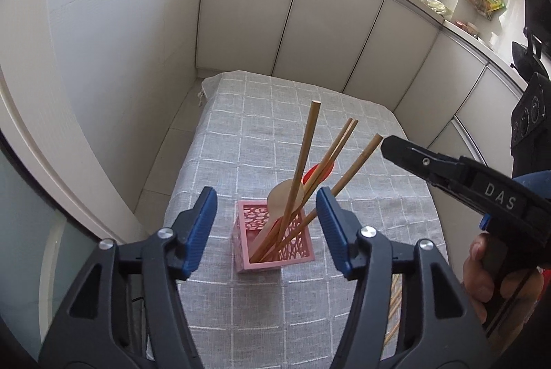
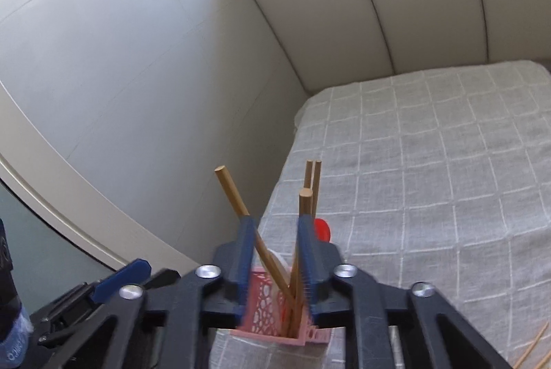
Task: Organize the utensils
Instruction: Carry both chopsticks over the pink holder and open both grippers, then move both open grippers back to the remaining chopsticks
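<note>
Reading the only lettering I can find, the white letters "DAS" are printed on the black body of my right gripper (image 1: 396,147), which reaches in from the right of the left wrist view. From that side I cannot tell its opening, but its own camera shows the right gripper (image 2: 277,260) with its blue pads (image 2: 246,262) set at a moderate gap and nothing pinched between them.

My left gripper (image 1: 267,228) has its jaws spread wide and empty, hanging above the grey checked tablecloth (image 1: 241,135). The pink lattice holder (image 1: 273,236) stands upright on that cloth, centred between the left pads (image 1: 335,228) but beyond and below them, not touched.

Four wooden chopsticks (image 1: 303,169) lean out of the holder, fanned apart, alongside a pale wooden spoon (image 1: 280,197) and a red spoon (image 1: 318,172) whose bowl shows behind them.

In the right wrist view the holder (image 2: 265,303) sits low between the right pads, and the chopsticks (image 2: 236,197) rise through the gap. One chopstick (image 2: 304,207) stands just beside the inner face of the right-hand pad; whether it touches I cannot tell. More loose sticks (image 2: 537,348) lie on the cloth at the lower right edge.
</note>
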`<state>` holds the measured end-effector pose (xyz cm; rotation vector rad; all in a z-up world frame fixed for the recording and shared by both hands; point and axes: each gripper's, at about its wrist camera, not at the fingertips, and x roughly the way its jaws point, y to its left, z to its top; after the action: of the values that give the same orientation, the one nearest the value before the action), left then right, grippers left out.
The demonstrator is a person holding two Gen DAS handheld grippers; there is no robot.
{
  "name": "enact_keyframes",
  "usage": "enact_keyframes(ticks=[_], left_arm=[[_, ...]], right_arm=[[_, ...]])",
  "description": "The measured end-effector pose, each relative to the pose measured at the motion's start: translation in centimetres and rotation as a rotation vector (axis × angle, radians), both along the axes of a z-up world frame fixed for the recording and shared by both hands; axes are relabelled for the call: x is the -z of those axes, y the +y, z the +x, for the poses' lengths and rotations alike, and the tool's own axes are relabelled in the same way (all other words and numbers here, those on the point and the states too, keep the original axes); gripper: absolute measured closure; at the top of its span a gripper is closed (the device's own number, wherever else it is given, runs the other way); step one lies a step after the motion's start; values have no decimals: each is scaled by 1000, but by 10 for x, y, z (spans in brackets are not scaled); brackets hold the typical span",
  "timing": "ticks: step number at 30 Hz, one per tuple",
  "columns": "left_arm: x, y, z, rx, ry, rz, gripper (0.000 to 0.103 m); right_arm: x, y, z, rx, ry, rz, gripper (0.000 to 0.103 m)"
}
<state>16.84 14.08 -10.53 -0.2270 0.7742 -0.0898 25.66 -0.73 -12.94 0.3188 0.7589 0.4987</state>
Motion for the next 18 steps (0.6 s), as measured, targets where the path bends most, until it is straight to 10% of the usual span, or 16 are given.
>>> enact_keyframes(ticks=[18], left_arm=[[9, -72, -19, 160, 41, 53, 22]], right_arm=[[1, -85, -42, 80, 39, -137, 28]])
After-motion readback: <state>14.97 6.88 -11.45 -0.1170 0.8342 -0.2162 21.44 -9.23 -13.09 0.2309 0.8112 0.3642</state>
